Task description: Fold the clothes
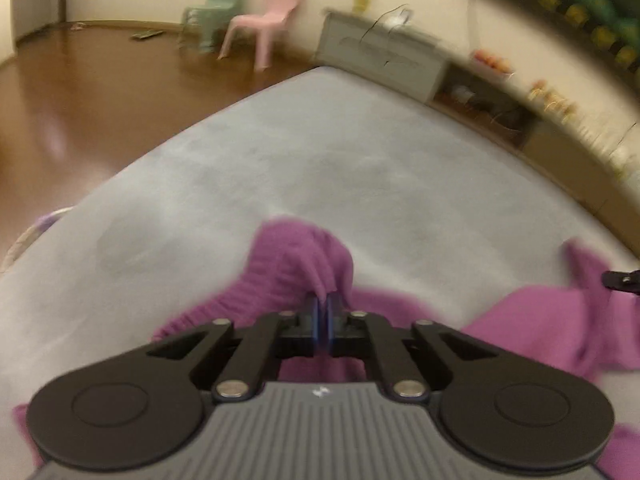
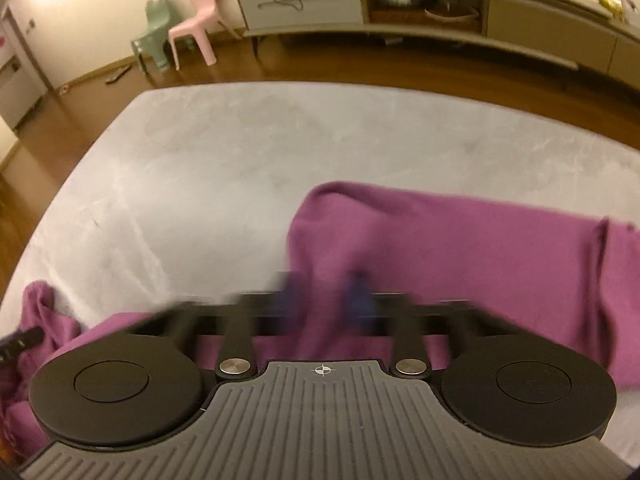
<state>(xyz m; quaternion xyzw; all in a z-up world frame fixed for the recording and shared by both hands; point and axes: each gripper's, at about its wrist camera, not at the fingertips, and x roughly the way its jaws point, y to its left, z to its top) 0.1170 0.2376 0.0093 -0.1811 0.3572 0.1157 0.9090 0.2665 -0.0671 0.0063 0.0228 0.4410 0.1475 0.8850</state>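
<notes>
grey bed (image 1: 280, 152), purple sweater (image 2: 460, 240) pinched in closed jaws of left gripper (image 1: 323, 304) and right gripper (image 2: 324, 292); mid-fold, next: lay flat.

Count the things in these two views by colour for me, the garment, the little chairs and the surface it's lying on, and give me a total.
Purple: 1, the knit garment
Pink: 1, a small chair
Pale green: 1, a small chair
Grey: 1, the soft surface under the garment
Total: 4
</notes>
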